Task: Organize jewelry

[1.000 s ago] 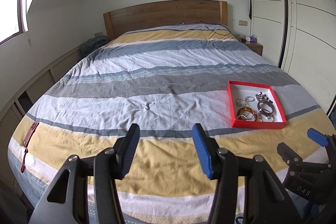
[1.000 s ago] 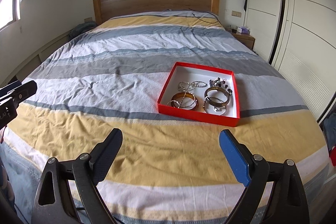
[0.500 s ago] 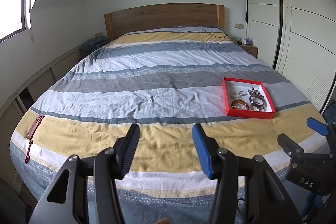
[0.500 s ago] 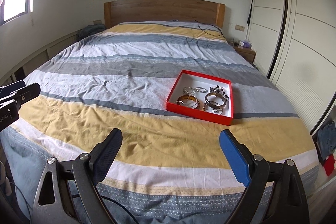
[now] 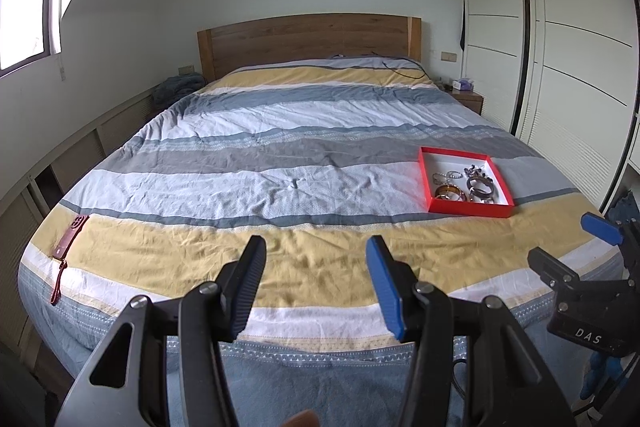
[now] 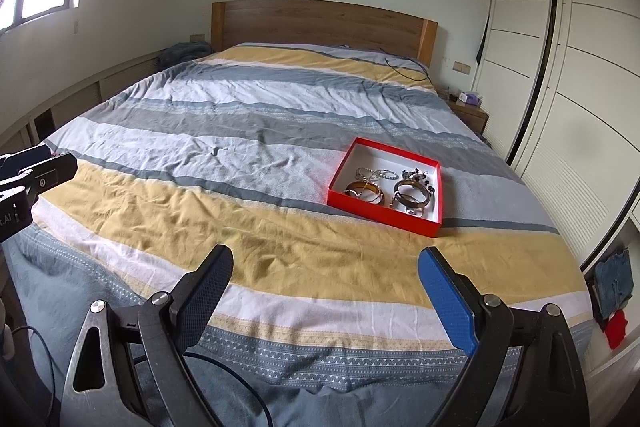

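Note:
A red tray [image 5: 425, 175] [image 6: 383, 215] with a white inside lies on the striped bed, right of centre. It holds several bangles [image 6: 412, 198], a brown bangle [image 5: 448, 192] and chain pieces [image 6: 374, 173]. My left gripper [image 5: 316, 283] is open and empty, well back from the bed's foot edge and left of the tray. My right gripper [image 6: 325, 301] is open wide and empty, also behind the foot edge, with the tray far ahead. The right gripper also shows at the right edge of the left wrist view [image 5: 576, 247].
A dark red phone case with a strap [image 5: 70, 231] lies at the bed's left front corner. A wooden headboard [image 5: 308, 41] stands at the far end. White wardrobe doors [image 6: 580, 67] line the right side. A nightstand [image 6: 470, 113] stands by the headboard. A black cable [image 6: 404, 67] lies near the pillows.
Both grippers have pulled back and away from the bed. The tray looks smaller and farther, and the bed's foot edge has come into view. Both stay open.

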A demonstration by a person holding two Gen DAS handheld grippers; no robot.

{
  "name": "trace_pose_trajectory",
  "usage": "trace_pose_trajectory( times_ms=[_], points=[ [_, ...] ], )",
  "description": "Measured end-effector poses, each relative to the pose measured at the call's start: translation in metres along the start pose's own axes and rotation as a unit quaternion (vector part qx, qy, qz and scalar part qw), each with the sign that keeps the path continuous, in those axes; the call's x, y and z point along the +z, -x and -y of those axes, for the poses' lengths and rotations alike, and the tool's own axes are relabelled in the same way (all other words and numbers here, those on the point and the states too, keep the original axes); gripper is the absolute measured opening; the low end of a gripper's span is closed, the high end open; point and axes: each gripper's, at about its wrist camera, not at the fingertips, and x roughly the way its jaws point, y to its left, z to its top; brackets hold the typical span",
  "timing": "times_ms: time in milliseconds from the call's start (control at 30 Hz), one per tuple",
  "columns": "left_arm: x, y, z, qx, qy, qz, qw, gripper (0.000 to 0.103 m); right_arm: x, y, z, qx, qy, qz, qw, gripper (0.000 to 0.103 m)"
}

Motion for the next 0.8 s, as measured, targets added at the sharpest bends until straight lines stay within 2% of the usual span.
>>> trace_pose_trajectory(
  times_ms=[233,433,800],
  points=[
    [-0.005,0.010,-0.010,0.002,0.006,0.006,1.0000,0.050,0.001,0.012,-0.010,0.003,0.012,0.007,1.000,0.093],
    [-0.010,0.010,-0.016,0.002,0.007,0.000,1.0000,0.056,0.000,0.015,-0.014,0.007,0.016,0.005,1.000,0.093],
    [-0.024,-0.013,-0.022,-0.003,0.013,-0.044,0.9989,0.056,-0.006,0.002,-0.012,0.009,0.009,-0.016,1.000,0.093]
  ],
)
